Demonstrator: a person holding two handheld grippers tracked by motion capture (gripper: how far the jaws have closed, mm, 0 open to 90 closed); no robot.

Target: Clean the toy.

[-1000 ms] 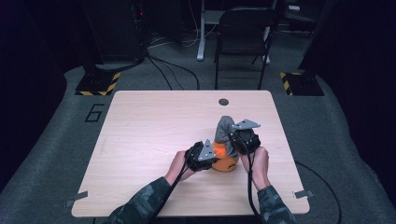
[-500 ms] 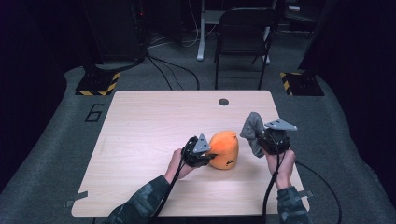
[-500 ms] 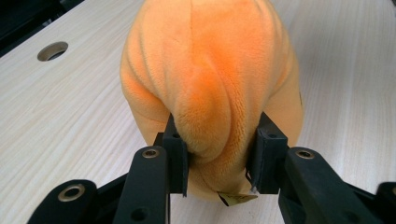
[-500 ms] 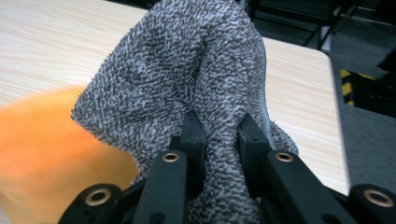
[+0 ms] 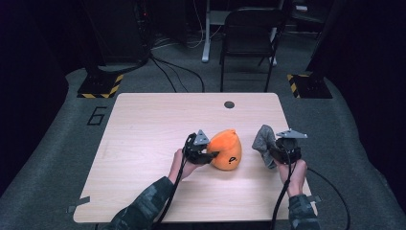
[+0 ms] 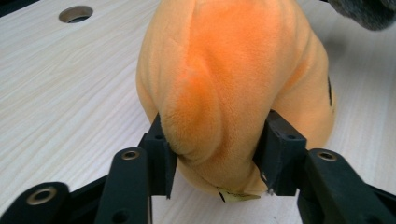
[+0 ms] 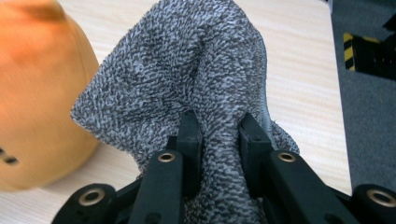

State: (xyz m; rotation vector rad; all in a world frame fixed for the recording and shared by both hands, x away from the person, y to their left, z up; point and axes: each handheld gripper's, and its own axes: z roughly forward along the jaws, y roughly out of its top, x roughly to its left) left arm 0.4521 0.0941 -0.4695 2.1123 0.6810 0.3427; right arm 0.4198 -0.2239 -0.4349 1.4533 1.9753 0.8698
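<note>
Left gripper view: orange plush (image 6: 233, 84) sits between opening left tongs (image 6: 217, 154)

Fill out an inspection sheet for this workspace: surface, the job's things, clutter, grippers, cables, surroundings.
Surface: light wood table with a round grommet hole near the far edge.
Job's things: orange plush toy resting on the table; grey terry cloth bunched up to its right, apart from it.
Clutter: nothing seen.
Grippers: left gripper has just been opening, its pads still dent the plush; right gripper shut on the cloth.
Cables: one black cable trails from each gripper toward the person.
Surroundings: grey carpet, black chair behind the table, hazard-striped blocks, floor marking "6".
</note>
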